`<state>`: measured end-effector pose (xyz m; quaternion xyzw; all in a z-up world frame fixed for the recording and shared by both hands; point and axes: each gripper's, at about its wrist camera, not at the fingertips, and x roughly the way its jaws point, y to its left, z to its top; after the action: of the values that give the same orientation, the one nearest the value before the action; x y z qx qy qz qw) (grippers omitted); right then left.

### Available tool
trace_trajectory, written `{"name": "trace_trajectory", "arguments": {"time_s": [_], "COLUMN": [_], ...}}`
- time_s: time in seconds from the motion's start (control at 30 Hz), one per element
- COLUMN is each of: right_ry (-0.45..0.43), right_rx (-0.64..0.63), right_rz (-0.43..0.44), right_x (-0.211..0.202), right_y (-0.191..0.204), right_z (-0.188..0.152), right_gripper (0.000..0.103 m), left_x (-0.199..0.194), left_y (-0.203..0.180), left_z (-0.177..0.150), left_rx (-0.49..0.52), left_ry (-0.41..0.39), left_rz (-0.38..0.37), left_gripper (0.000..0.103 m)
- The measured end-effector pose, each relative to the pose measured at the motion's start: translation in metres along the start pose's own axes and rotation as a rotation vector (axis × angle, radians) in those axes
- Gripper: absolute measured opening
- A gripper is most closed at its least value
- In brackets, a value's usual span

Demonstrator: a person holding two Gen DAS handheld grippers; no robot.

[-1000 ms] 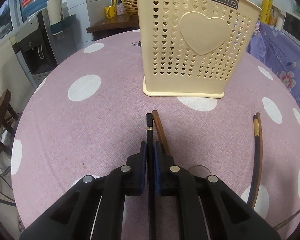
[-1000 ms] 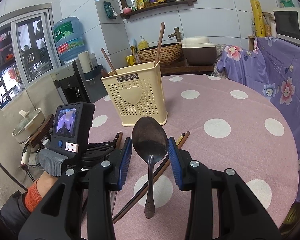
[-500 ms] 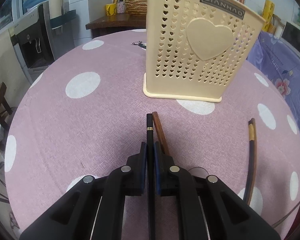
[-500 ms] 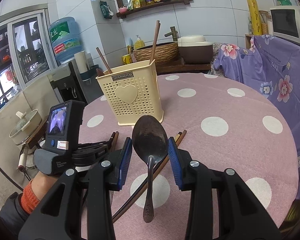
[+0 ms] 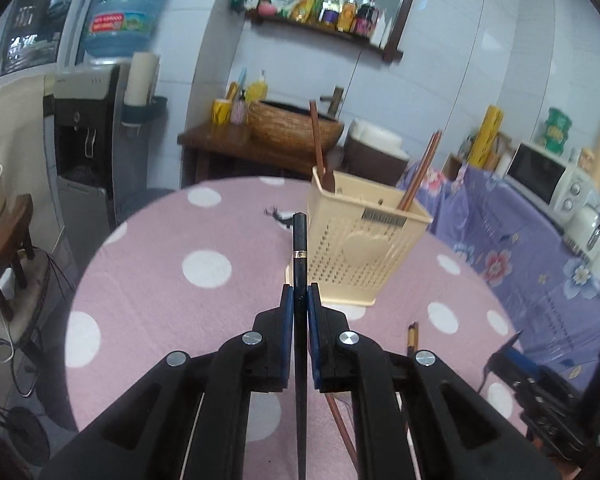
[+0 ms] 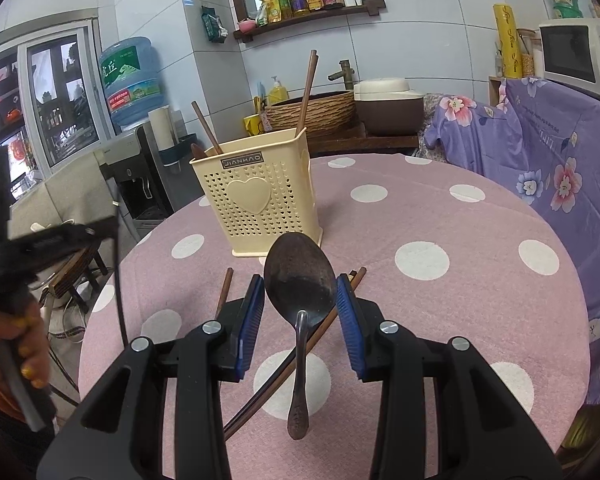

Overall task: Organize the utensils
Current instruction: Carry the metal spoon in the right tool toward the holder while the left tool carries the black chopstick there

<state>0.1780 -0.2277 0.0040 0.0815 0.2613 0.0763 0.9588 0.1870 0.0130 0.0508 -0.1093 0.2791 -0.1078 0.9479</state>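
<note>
Between the blue pads of the left gripper (image 5: 300, 296) sits a black chopstick (image 5: 300, 252) with a thin gold band, clamped tight and lifted clear of the worktop (image 5: 160, 280), its tip pointing toward the cream utensil holder (image 5: 356, 248) just beyond. That holder stands upright on the pink polka-dot cloth and already carries brown wooden sticks (image 5: 418, 168). The right gripper (image 6: 300, 308) grips a dark metal spoon (image 6: 299, 280) by the bowl's edges – its handle hangs down toward the camera. Below it, a pair of brown chopsticks (image 6: 324, 320) and one more single stick (image 6: 224, 292) lie flat on the cloth, near the holder's base.
</note>
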Motion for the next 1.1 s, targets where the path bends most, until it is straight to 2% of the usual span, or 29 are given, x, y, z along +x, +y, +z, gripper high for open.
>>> {"name": "trace_trajectory", "arguments": {"time_s": [0.4,0.43,0.53,0.63,0.73,0.77,0.8,0.83,0.9,1.1], "right_ry": [-0.023,-0.023,-0.003,-0.004,0.023,0.03,0.046,0.078,0.093,0.196], "right_rx": [-0.026,-0.027,-0.016,-0.022,0.0,-0.003,-0.017,-0.043,-0.066,-0.172], "right_rz": [0.01,0.012,0.05,0.027,0.048,0.056,0.07,0.081,0.068,-0.009], "right_x": [-0.004,-0.005,-0.003,0.003,0.014,0.018,0.023,0.032,0.045,0.11], "right_y": [0.007,0.007,0.006,0.007,0.003,0.003,0.005,0.009,0.013,0.016], "right_z": [0.006,0.008,0.015,0.017,0.016,0.017,0.018,0.02,0.022,0.023], "right_gripper": [0.036,0.012,0.012,0.012,0.012,0.013,0.022,0.038,0.052,0.052], "left_x": [-0.02,-0.021,-0.025,-0.023,-0.022,-0.022,-0.022,-0.022,-0.022,-0.025], "left_y": [0.006,0.007,0.006,0.009,0.012,0.012,0.012,0.012,0.012,0.007], "left_z": [0.002,0.003,0.007,0.009,0.007,0.007,0.007,0.007,0.007,0.007], "left_rx": [-0.016,-0.017,-0.006,-0.015,-0.019,-0.019,-0.021,-0.024,-0.025,-0.016], "left_ry": [-0.054,-0.058,-0.075,-0.077,-0.073,-0.073,-0.073,-0.074,-0.077,-0.081], "left_rz": [-0.051,-0.055,-0.062,-0.058,-0.054,-0.056,-0.056,-0.057,-0.06,-0.071], "left_gripper": [0.008,0.008,0.008,0.008,0.008,0.008,0.008,0.008,0.008,0.008]}}
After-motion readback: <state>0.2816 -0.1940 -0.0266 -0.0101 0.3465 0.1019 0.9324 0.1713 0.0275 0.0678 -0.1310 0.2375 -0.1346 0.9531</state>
